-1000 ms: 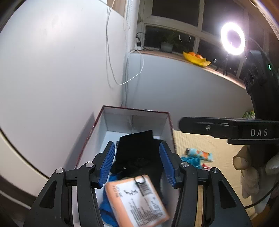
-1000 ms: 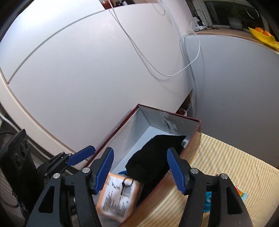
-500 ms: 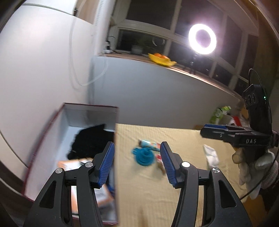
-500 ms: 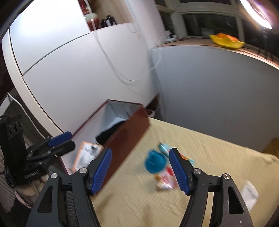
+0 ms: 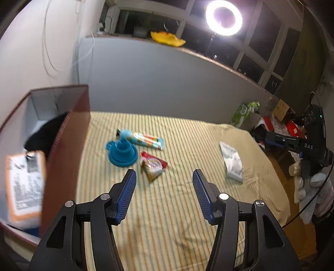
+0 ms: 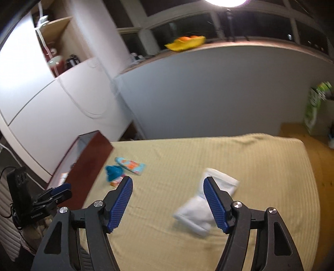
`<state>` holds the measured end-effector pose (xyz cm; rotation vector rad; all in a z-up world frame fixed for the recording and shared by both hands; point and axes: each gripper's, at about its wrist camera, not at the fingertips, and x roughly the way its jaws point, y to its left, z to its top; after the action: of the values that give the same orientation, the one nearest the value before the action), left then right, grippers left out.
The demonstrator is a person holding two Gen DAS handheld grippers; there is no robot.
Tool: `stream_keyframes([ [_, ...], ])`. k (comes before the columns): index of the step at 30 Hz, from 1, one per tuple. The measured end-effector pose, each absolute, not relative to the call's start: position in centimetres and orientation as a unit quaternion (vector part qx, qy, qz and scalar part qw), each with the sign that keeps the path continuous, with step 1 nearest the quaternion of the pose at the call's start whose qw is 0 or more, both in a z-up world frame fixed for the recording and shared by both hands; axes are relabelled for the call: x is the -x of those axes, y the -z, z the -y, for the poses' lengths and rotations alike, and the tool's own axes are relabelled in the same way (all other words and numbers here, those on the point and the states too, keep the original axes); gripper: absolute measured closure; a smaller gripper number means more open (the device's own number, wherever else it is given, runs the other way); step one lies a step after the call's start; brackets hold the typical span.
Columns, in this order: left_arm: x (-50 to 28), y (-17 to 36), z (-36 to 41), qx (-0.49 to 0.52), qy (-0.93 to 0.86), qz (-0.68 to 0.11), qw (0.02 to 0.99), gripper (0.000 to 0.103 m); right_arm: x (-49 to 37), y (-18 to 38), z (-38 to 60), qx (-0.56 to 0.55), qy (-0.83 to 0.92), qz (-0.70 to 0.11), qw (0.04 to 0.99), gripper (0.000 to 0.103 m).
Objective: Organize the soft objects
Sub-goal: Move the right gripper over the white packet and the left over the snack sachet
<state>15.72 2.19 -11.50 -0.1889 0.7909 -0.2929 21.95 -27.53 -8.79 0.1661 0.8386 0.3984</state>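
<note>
My left gripper (image 5: 164, 189) hangs over the striped yellow cloth (image 5: 171, 210) with its blue pads spread wide and nothing between them. My right gripper (image 6: 168, 200) is just as slack, jaws parted and empty, above the same cloth. Through the left wrist camera I see the dark red box (image 5: 68, 146) at the left edge of the bed, and inside it a black fabric piece (image 5: 44, 133) with an orange-bordered tagged packet (image 5: 25, 185) lying nearer to me; both look blurred. Out on the cloth, just beside the box, sits a blue collapsible funnel (image 5: 122, 153), with a light-blue patterned wrapper (image 5: 144, 139) touching its far side and a red-and-brown snack packet (image 5: 152, 165) just beside it on the near side. Well apart from that cluster, towards the right, lies a white soft pouch (image 5: 231, 162). From the right wrist camera that white pouch (image 6: 205, 206) sits under and partly behind my right-hand pad, while the funnel (image 6: 113, 172) and wrapper (image 6: 130, 165) are grouped near the box (image 6: 89, 164). A ring light (image 5: 223, 17) glares above the window sill, and a yellow bowl (image 5: 168, 39) rests on the ledge.
</note>
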Motion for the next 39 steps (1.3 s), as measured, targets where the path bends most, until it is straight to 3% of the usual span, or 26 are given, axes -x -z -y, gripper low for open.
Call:
stream_keyframes([
  [1,-15.9,11.9,-1.9,0.090,0.142,-0.387,0.906,0.048,-22.0,9.0,28.2,-0.076,-0.188,-0.409,0.890,0.028],
  [17,-19.9,16.6,0.1,0.086,0.104,-0.437,0.889,0.048,-26.2,17.1,28.9,-0.132,-0.104,-0.542,0.823,0.028],
  [25,-22.4,17.9,0.6,0.097,0.088,-0.455,0.881,0.047,-27.4,17.7,28.4,-0.130,-0.076,-0.551,0.820,0.028],
  [29,-23.0,18.2,1.1,0.088,0.072,-0.458,0.882,0.038,-28.2,18.6,28.1,-0.127,-0.064,-0.564,0.814,0.028],
  [39,-24.1,19.4,1.9,0.085,0.045,-0.474,0.875,0.038,-29.4,19.6,26.2,-0.085,-0.046,-0.576,0.811,0.028],
])
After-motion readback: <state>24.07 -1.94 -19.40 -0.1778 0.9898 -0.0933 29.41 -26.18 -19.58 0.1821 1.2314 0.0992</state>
